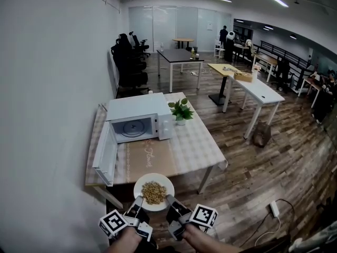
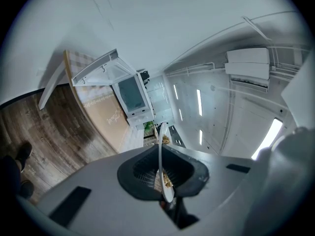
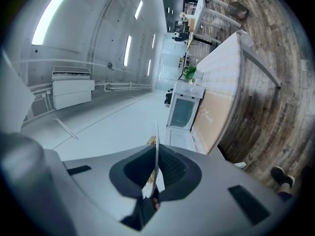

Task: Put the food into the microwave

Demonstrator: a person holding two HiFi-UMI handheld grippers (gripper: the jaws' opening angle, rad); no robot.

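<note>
A white plate (image 1: pixel 143 186) with a heap of brown food (image 1: pixel 154 192) hangs level just off the table's near edge. My left gripper (image 1: pixel 139 200) is shut on the plate's near-left rim and my right gripper (image 1: pixel 169 200) on its near-right rim. Edge-on, the plate (image 2: pixel 162 166) runs between the left jaws, and the plate (image 3: pixel 155 168) does the same in the right gripper view. The white microwave (image 1: pixel 138 117) stands at the table's far left with its door (image 1: pixel 105 157) swung open toward me, the cavity (image 1: pixel 132 127) empty.
A small potted plant (image 1: pixel 180 111) sits right of the microwave on the checked tablecloth (image 1: pixel 195 144). A white wall runs along the left. Desks, office chairs and people fill the room behind; a power strip (image 1: pixel 274 208) lies on the wooden floor at right.
</note>
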